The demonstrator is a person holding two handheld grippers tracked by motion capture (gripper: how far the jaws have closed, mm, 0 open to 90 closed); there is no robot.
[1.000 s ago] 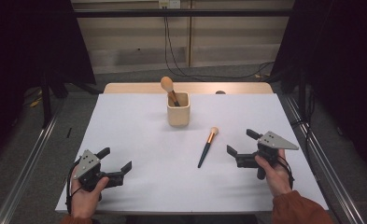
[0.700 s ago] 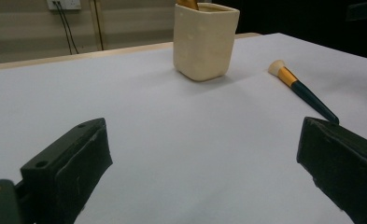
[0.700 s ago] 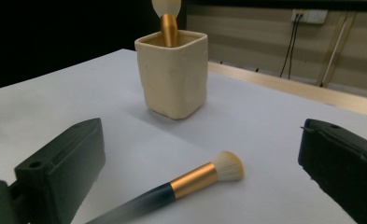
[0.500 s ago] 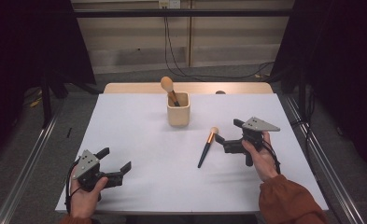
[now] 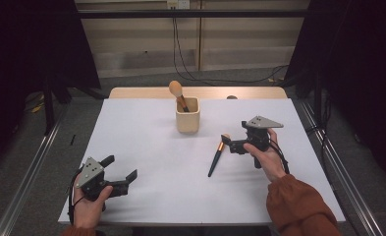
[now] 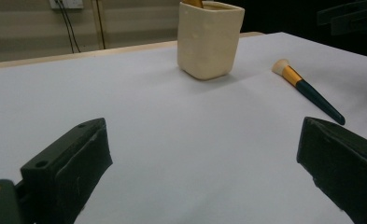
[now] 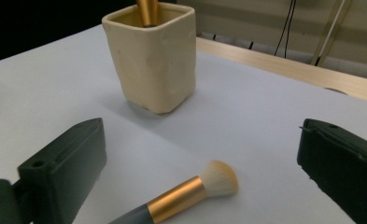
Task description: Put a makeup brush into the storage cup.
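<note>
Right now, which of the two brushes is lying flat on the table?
The dark-handled brush with the gold band, flat on the table beside the open right gripper. The other brush stands head-up in the cream cup.

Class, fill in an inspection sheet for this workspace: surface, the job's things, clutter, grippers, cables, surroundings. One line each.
Surface: white table, bare apart from the job's things; wooden strip along its far edge.
Job's things: makeup brush lying flat, bristles toward the cream holder; second brush standing in the holder.
Clutter: nothing seen.
Grippers: right gripper open, jaws either side of the lying brush's head, not closed on it; left gripper open, holding nothing, near the front-left corner.
Cables: black cables hanging down the back wall and trailing over the floor.
Surroundings: dark curtains both sides, metal floor rails.
</note>
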